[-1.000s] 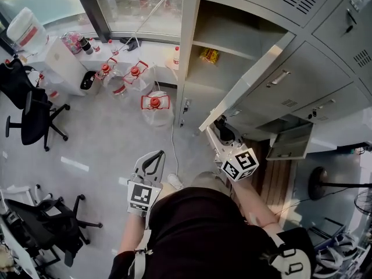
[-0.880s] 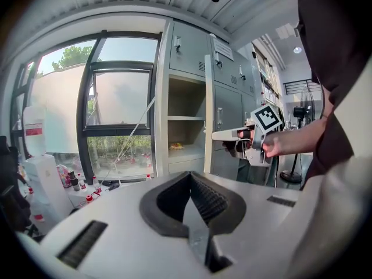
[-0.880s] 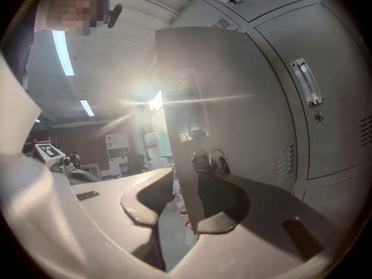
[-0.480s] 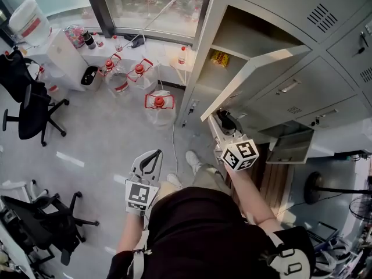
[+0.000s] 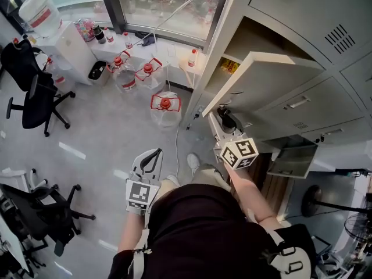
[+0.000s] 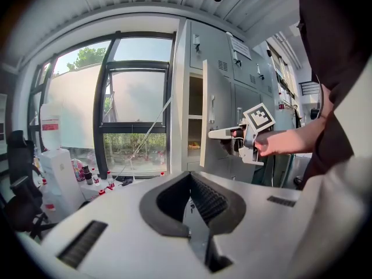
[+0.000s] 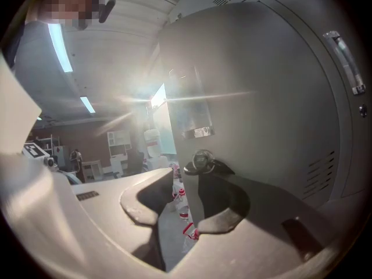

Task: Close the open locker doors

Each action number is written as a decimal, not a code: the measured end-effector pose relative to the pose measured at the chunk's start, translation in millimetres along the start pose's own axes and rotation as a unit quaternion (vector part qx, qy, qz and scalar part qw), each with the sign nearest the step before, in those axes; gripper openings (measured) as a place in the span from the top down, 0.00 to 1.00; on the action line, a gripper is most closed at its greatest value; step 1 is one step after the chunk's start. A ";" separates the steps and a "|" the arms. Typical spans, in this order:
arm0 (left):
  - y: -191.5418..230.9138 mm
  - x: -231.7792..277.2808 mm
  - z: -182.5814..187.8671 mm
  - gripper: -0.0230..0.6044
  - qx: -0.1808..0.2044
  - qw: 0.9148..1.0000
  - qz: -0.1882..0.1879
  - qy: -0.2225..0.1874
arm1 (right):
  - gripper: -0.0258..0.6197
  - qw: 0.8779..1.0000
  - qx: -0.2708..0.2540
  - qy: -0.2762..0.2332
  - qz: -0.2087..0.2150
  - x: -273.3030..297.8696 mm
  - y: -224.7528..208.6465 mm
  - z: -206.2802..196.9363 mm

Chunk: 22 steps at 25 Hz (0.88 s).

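Your right gripper (image 5: 218, 120) is at the free edge of the tall locker door (image 5: 261, 77). Over the last second it has travelled with that door towards the cabinet. From your head the open compartment now looks narrower than it did, and the yellow packet (image 5: 229, 67) on its shelf sits close behind the door's edge. You have also stepped towards the window, so part of that change may only be the shifted view.

In the right gripper view the jaws are held part open and steady, straddling the door's edge just below the round lock (image 7: 202, 160). One jaw lies along the door's outer face. Floor and bottles show through the gap beside the other jaw, so you are guiding the door, not clamping it.

Your left gripper (image 5: 157, 153) hangs in front of you, well apart from the lockers, its jaws closed tip to tip on nothing.

The door looks partly swung in but far from latched. It still stands well out from the cabinet front, so carry the push on until it sits flush. The lower locker door (image 5: 293, 158) at your right also hangs open and is probably your next one.
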<state>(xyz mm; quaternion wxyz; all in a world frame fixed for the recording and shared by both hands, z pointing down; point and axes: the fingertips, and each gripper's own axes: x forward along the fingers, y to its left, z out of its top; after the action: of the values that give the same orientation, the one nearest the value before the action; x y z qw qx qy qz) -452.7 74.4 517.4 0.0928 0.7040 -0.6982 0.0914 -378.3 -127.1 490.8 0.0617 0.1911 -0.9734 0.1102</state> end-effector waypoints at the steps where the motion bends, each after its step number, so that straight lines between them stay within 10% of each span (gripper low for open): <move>1: 1.4 2.0 0.8 0.95 0.000 1.000 0.004 0.000 | 0.76 1.000 -0.001 0.001 0.003 3.7 -1.3 0.3; 22: 11.1 48.4 10.9 0.95 -0.015 0.998 0.061 0.012 | 0.74 0.999 -0.003 0.013 0.048 57.7 -50.9 12.0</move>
<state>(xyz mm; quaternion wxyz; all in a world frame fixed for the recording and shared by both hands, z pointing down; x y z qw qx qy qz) -463.4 24.7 519.4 0.1055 0.6573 -0.7401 0.0949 -412.6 -196.6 498.3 0.0699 0.1427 -0.9809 0.1121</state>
